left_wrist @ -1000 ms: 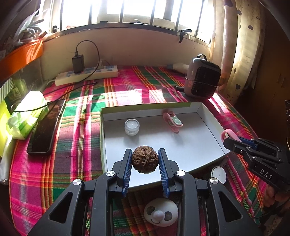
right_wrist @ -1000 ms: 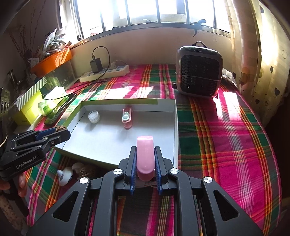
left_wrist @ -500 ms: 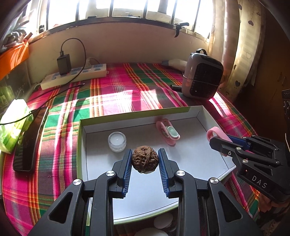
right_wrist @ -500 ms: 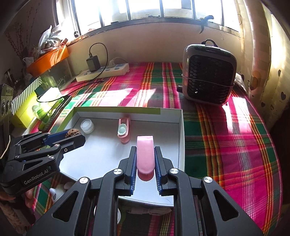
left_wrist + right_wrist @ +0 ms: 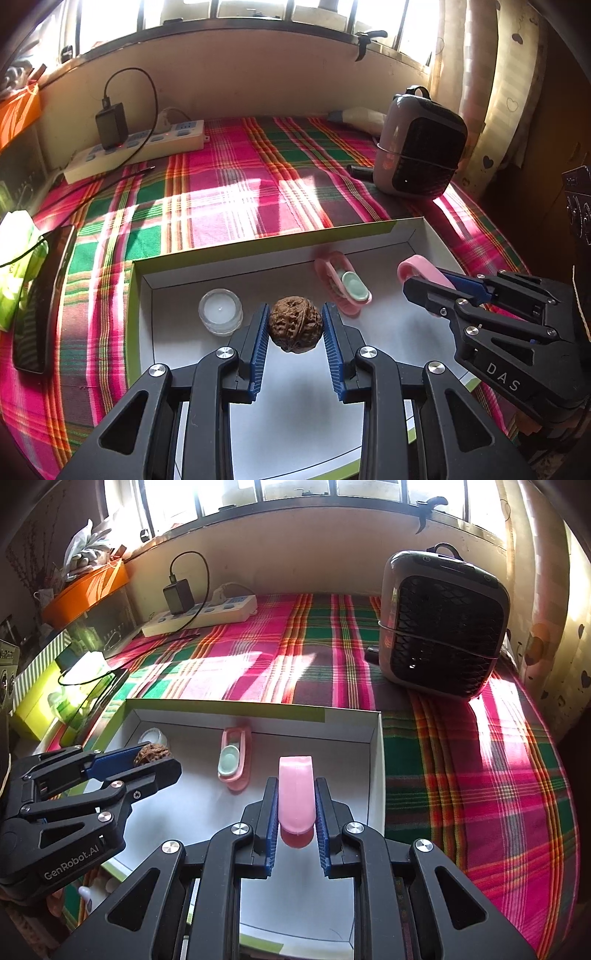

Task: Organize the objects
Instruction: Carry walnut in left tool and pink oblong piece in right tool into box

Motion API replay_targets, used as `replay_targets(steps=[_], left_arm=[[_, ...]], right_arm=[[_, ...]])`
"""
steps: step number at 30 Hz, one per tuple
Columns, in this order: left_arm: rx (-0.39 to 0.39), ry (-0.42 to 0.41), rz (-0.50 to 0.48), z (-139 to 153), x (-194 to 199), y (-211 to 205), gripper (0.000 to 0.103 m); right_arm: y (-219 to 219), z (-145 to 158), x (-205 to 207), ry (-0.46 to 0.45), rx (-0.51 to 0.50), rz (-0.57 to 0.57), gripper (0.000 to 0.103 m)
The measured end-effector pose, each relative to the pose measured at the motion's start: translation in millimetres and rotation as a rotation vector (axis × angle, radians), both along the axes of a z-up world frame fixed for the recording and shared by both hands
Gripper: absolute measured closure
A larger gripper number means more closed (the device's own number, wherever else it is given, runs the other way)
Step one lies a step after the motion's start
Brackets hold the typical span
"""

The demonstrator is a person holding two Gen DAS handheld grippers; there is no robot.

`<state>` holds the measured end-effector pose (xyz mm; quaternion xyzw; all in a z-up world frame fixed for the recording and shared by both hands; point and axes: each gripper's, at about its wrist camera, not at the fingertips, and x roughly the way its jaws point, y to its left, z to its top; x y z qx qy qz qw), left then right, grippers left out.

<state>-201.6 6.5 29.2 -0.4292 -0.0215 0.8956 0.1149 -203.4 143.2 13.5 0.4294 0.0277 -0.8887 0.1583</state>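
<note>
My left gripper [image 5: 294,332] is shut on a brown walnut [image 5: 294,325] and holds it above the floor of a shallow white box [image 5: 369,332] with a green rim. My right gripper [image 5: 295,812] is shut on a pink oblong piece [image 5: 296,794], also over the box [image 5: 192,805]. In the left wrist view the right gripper [image 5: 421,284] comes in from the right with the pink piece [image 5: 417,269]. In the right wrist view the left gripper [image 5: 151,764] enters from the left with the walnut [image 5: 151,755]. On the box floor lie a small white candle [image 5: 220,311] and a pink holder with a pale green insert [image 5: 343,286].
The box lies on a plaid tablecloth [image 5: 229,192]. A grey fan heater [image 5: 443,635] stands at the back right. A power strip with a charger [image 5: 136,147] lies by the back wall. A phone [image 5: 40,299] and green packaging [image 5: 14,266] are at the left.
Both grippers have moved forward over the box, each keeping its grip. The box and the things in it now appear nearer, and the items in front of the box have left the left wrist view.
</note>
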Motion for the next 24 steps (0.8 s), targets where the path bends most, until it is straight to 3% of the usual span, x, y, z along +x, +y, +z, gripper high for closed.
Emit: replay_targets(steps=[24], left_arm=[[-0.029, -0.033, 0.027, -13.0, -22.8, 0.2, 0.076]], right_arm=[[-6.9, -10.4, -22.1, -0.011, 0.031, 0.003, 0.084]])
